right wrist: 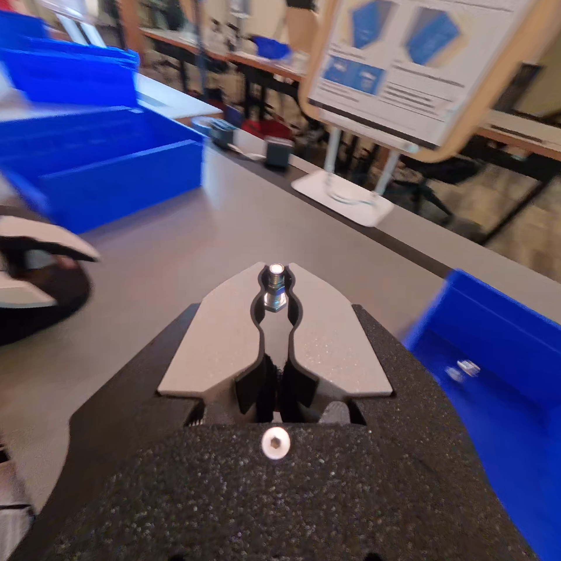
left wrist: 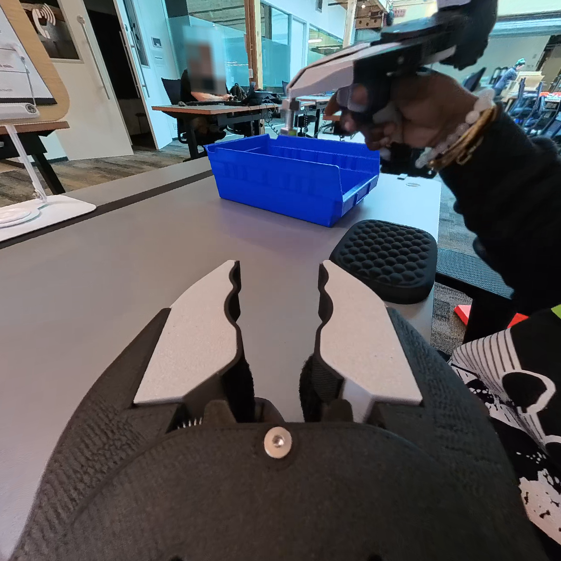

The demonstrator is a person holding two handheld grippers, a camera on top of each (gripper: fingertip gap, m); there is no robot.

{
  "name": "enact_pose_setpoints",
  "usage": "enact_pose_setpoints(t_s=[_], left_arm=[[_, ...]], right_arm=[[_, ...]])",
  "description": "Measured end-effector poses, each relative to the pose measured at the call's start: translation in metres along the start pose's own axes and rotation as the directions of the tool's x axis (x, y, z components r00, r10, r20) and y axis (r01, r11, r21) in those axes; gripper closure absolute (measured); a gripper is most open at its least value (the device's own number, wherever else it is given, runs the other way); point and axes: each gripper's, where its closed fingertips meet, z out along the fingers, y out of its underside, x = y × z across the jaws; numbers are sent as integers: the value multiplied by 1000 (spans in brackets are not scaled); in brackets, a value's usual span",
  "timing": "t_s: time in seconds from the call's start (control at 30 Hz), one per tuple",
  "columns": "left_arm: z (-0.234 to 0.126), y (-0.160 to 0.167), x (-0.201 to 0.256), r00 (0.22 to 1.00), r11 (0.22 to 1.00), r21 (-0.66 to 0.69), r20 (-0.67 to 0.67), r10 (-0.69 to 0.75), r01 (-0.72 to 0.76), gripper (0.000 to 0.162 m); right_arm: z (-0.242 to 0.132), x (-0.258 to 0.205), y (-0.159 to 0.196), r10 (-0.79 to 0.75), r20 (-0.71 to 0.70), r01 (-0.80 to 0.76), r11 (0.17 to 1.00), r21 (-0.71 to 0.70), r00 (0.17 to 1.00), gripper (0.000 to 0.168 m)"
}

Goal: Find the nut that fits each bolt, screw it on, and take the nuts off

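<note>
Motion blur smears the two small metal pieces (right wrist: 463, 370) in the blue bin (right wrist: 516, 409) cut by the right edge, too indistinct to identify. The left claw (right wrist: 45, 258) is cut off at the left edge. The bolt (right wrist: 274, 288) shaft's lower end hides between the right claw (right wrist: 275, 267) fingers.

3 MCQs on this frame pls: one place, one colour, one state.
1. Where is the bolt?
A. on the table
B. between the right gripper fingers
C. in the left gripper

2. Colour of the bin on the table?
A. red
B. grey
C. blue

3. State of the left gripper?
A. open, empty
B. shut on a nut
C. shut on a bolt

Key: 1 B, the right wrist view shows the fingers clamped on it; 2 C, its walls are plain blue; 3 A, bare table shows between its fingers.
</note>
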Motion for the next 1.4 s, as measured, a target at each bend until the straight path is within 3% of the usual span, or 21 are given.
enact_pose_setpoints(t_s=[0.17, 0.33, 0.57, 0.8, 0.93, 1.1, 1.27, 1.4], left_arm=[[0, 0, -1, 1000, 1000, -1, 4, -2, 2, 113], [1, 0, -1, 1000, 1000, -5, 7, -3, 3, 113], [1, 1, -2, 1000, 1000, -7, 8, -12, 12, 113], [0, 0, -3, 1000, 1000, 0, 4, -31, 31, 113], [0, 0, -3, 999, 999, 1, 2, -35, 35, 113], [0, 0, -3, 999, 999, 2, 5, -34, 34, 113], [-2, -3, -2, 999, 999, 11, 2, -32, 32, 113], [-14, -15, -4, 1000, 1000, -9, 2, -28, 28, 113]], right_arm=[[-18, 110, 35, 42, -274, -82, 987, -139, 961, 158], [-11, 188, 97, 80, -419, -213, 936, -280, 905, 158], [8, 241, 169, 140, -525, -373, 851, -369, 839, 158], [11, 254, 191, 147, -570, -415, 828, -376, 808, 158], [8, 252, 178, 168, -570, -411, 850, -329, 804, 148], [-8, 220, 101, 273, -506, -350, 935, -61, 818, 114], [-23, 105, 15, 233, -220, -183, 957, 226, 947, 114], [-18, -2, 16, 120, 64, -133, 957, 258, 991, 120]])
